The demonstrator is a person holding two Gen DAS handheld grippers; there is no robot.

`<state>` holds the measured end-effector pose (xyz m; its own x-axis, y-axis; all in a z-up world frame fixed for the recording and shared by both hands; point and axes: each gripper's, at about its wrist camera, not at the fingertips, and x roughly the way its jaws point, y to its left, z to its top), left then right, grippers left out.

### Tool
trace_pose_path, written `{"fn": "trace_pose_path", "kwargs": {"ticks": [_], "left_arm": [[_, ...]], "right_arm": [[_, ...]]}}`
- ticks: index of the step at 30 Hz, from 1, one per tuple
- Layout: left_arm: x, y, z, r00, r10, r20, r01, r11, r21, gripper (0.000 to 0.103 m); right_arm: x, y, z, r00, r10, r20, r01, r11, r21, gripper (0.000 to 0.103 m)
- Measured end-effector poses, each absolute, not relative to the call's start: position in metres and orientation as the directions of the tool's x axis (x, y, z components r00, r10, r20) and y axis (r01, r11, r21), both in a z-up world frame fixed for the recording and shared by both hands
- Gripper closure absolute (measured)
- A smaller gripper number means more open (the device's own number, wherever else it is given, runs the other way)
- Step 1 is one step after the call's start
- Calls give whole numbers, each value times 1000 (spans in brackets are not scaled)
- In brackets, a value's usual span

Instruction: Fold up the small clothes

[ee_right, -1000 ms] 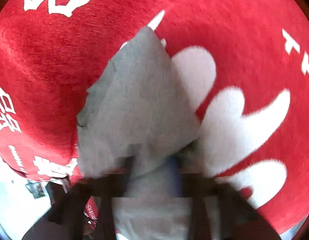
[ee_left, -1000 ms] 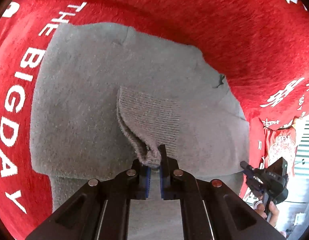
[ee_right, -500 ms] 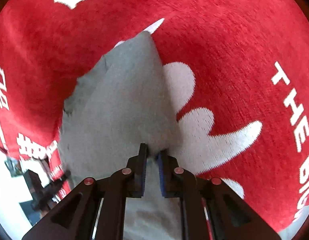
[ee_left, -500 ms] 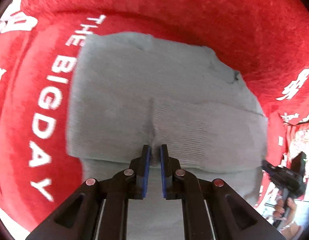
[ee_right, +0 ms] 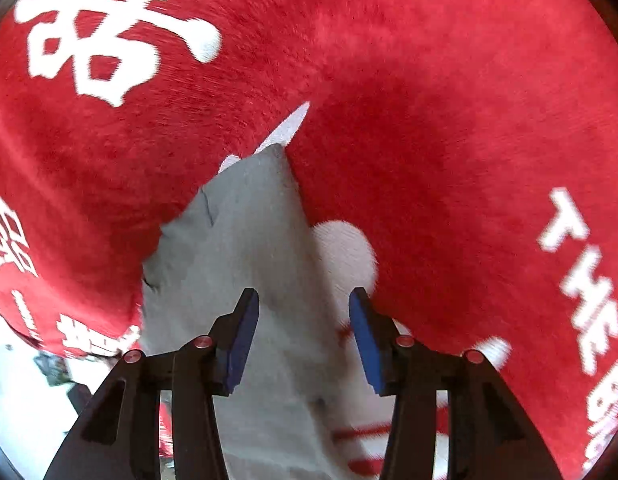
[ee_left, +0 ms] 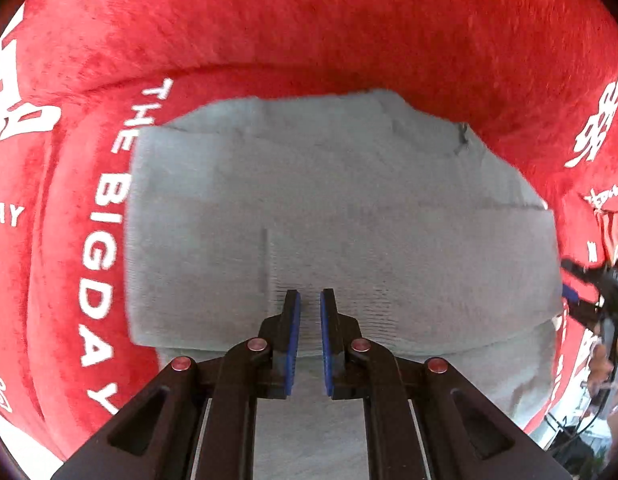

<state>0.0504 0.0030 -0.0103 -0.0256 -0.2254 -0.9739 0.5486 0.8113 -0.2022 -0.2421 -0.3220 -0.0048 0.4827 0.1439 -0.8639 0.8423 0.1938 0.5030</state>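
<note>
Grey knit garment (ee_left: pixel 341 208) lies flat on the red plush blanket (ee_left: pixel 309 28), folded over itself; ribbed top layer spans the near part, a lower layer sticks out far and near. Far right corner rumpled.

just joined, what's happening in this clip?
A person with a handheld gripper in each hand is folding a small grey knit garment on a red plush cloth with white lettering. The garment lies flat with one layer folded over. The left gripper hangs over the fold, jaws nearly together, gripping nothing. The right gripper has just been opening; its pads stand clear of the garment's edge below.
</note>
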Motion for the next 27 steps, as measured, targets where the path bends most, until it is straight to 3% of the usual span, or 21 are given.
{"fn": "trace_pose_path", "kwargs": {"ticks": [1, 2, 3, 9, 14, 23, 27], "left_arm": [[49, 0, -14, -24, -209, -978, 550, 814, -188, 92], [48, -3, -18, -18, -195, -981, 551, 816, -172, 92], [47, -4, -19, -4, -193, -981, 551, 818, -163, 92], [42, -19, -18, 13, -173, -985, 563, 815, -136, 92], [37, -50, -26, 51, -146, -988, 581, 809, -90, 92], [51, -38, -16, 63, -87, -994, 551, 833, -38, 92], [52, -29, -2, 70, -106, -992, 543, 838, -51, 92]], "right_arm": [[-239, -325, -8, 502, 152, -851, 831, 186, 524, 54], [-235, -327, -9, 515, 162, -842, 822, 186, 539, 78], [-228, -327, -10, 507, 195, -839, 818, 199, 540, 95], [-195, -313, 34, 358, 70, -931, 777, 531, 338, 95], [-197, -317, 1, 255, 48, -966, 813, 530, 241, 95], [-207, -301, 24, 173, 2, -985, 830, 538, 147, 91], [-211, -284, 38, 215, 20, -976, 828, 526, 193, 91]]}}
